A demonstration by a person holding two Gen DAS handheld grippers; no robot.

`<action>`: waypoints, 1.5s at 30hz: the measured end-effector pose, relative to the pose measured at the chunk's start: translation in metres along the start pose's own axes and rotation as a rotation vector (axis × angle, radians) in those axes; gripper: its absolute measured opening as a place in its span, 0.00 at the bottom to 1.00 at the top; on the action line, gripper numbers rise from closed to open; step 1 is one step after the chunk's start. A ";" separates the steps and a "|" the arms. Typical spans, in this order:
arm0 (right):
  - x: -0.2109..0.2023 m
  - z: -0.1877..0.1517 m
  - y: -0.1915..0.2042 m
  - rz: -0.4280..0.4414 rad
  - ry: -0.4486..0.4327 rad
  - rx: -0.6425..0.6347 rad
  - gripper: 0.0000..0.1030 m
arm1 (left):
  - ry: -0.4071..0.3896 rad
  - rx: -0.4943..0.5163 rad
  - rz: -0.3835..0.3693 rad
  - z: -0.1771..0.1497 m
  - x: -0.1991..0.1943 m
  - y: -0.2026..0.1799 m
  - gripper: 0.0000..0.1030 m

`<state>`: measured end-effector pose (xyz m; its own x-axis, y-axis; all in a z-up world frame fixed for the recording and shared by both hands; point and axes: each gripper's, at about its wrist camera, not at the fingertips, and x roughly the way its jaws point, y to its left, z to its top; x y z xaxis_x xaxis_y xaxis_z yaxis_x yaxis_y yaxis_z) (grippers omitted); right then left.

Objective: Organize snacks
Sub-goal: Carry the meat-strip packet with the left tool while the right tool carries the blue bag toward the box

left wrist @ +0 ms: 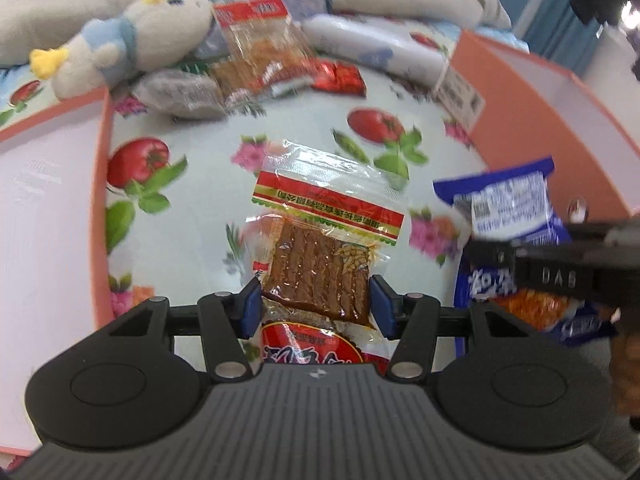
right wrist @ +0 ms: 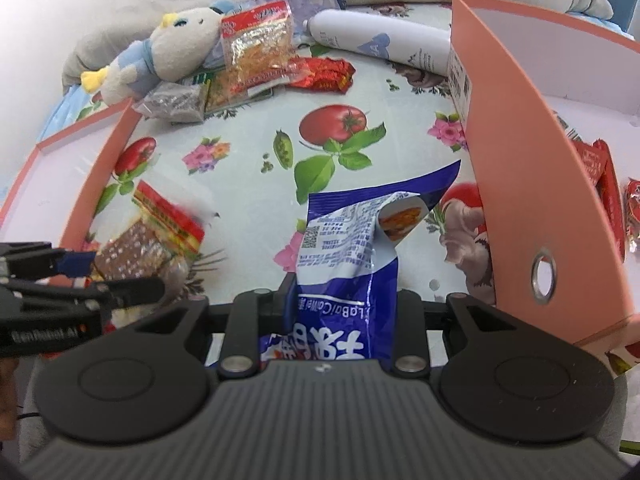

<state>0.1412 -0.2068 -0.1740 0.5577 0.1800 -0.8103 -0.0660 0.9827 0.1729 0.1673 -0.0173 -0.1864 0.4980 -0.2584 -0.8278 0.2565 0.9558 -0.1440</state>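
The left gripper (left wrist: 315,307) pinches a clear packet of brown dried tofu (left wrist: 320,264) between its blue pads (left wrist: 252,307), lifted over the fruit-printed cloth (left wrist: 304,128); the packet's red and yellow band carries Chinese print too small to read here. The right gripper (right wrist: 340,304) is clamped on a blue snack bag (right wrist: 344,264), whose upside-down lettering reads "LaBaiCai", with a QR code and fine print on its curled back. "DAS" is stamped on the right gripper's finger in the left wrist view; a partly blurred "AI" mark shows on the left gripper in the right wrist view. Only the right view shows red packets (right wrist: 600,184) inside the right-hand pink box (right wrist: 520,168); the left-hand pink box (left wrist: 52,184) shows only bare white. Farther back lie a snack pile (right wrist: 256,60), a plush toy (right wrist: 160,48) and a white bottle (right wrist: 380,40), blurred in the left view.
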 end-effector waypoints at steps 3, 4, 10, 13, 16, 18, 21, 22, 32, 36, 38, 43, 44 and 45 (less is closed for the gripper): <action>-0.009 0.006 0.004 0.004 -0.016 -0.006 0.32 | -0.035 -0.039 0.001 0.012 -0.012 0.002 0.58; -0.013 0.008 0.005 0.003 -0.023 -0.010 0.32 | -0.047 -0.054 -0.002 0.016 -0.016 0.002 0.58; -0.040 0.027 0.005 0.014 -0.082 -0.018 0.32 | -0.107 -0.110 -0.026 0.043 -0.041 -0.001 0.58; -0.055 0.038 0.003 0.012 -0.118 -0.024 0.32 | -0.135 -0.120 -0.040 0.055 -0.052 -0.006 0.58; -0.069 0.049 0.000 0.014 -0.153 -0.025 0.32 | -0.162 -0.130 -0.059 0.068 -0.062 -0.011 0.58; -0.078 0.057 -0.002 0.010 -0.177 -0.031 0.32 | -0.175 -0.137 -0.070 0.077 -0.068 -0.014 0.58; -0.090 0.067 -0.005 0.005 -0.213 -0.038 0.32 | -0.199 -0.140 -0.080 0.091 -0.076 -0.018 0.58; -0.093 0.070 -0.006 0.004 -0.223 -0.038 0.32 | -0.206 -0.140 -0.084 0.095 -0.079 -0.020 0.58; -0.128 0.100 -0.017 -0.022 -0.317 -0.059 0.32 | -0.277 -0.137 -0.125 0.135 -0.102 -0.045 0.58; -0.142 0.108 -0.023 -0.044 -0.352 -0.063 0.32 | -0.291 -0.134 -0.148 0.147 -0.109 -0.057 0.58; -0.148 0.113 -0.027 -0.054 -0.366 -0.068 0.32 | -0.302 -0.124 -0.154 0.153 -0.112 -0.063 0.58; -0.163 0.120 -0.037 -0.080 -0.399 -0.072 0.32 | -0.332 -0.114 -0.188 0.165 -0.121 -0.084 0.58; -0.167 0.121 -0.040 -0.086 -0.406 -0.073 0.32 | -0.336 -0.112 -0.193 0.168 -0.122 -0.089 0.58; -0.170 0.122 -0.043 -0.092 -0.411 -0.073 0.32 | -0.337 -0.111 -0.199 0.170 -0.122 -0.093 0.58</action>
<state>0.1503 -0.2849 0.0250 0.8466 0.0740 -0.5271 -0.0510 0.9970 0.0581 0.2232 -0.0982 0.0203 0.6961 -0.4542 -0.5560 0.2937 0.8868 -0.3567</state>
